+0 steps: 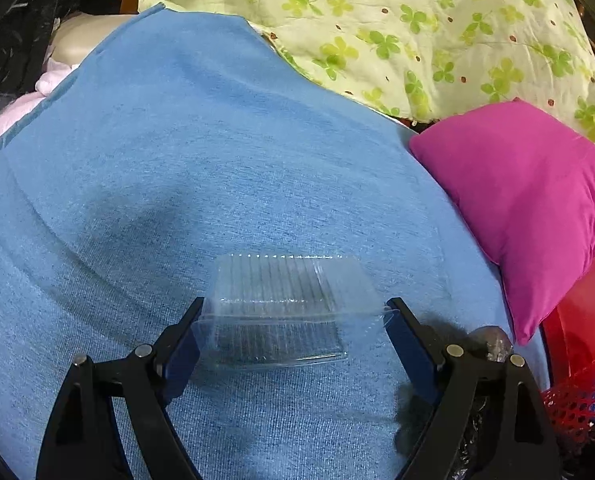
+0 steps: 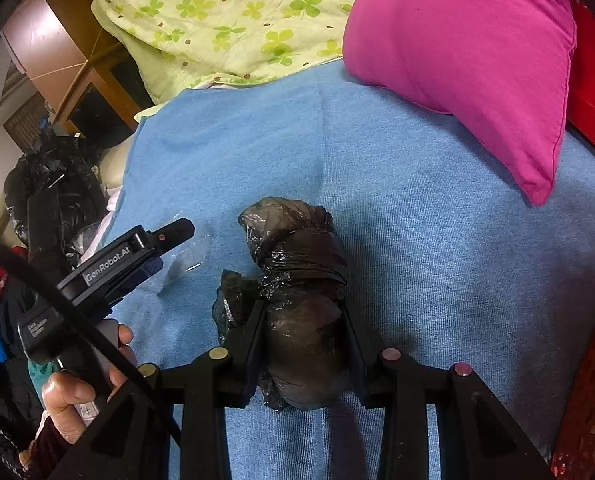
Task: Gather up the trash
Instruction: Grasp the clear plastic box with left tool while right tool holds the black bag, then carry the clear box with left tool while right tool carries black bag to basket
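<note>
A clear plastic box is seen in the lower middle of the left wrist view, lying on a blue blanket and framed on both sides by the left tongs, whose jaws are spread wide; the blue pads stand just beside the box's short ends, and whether they press on it yet cannot be told, though no squeeze or buckling is shown in the thin plastic. The box's long axis is laid across the frame, from one jaw to the other, so the coming close is judged to fall along its length, where the flimsy lid rim may flex or slip. In the right wrist view the right tongs are closed on a knotted black bag, which is gripped at its lower bulge in the lower middle of the frame while its twisted top lies further up on the blanket. The left tool and the hand that holds it are seen at the lower left of that view, with the box faintly visible beside its tip. A pink pillow and a clover-print quilt are spread along the upper right. The box is nearer the left tongs, and a straight close there is judged to be the next step
</note>
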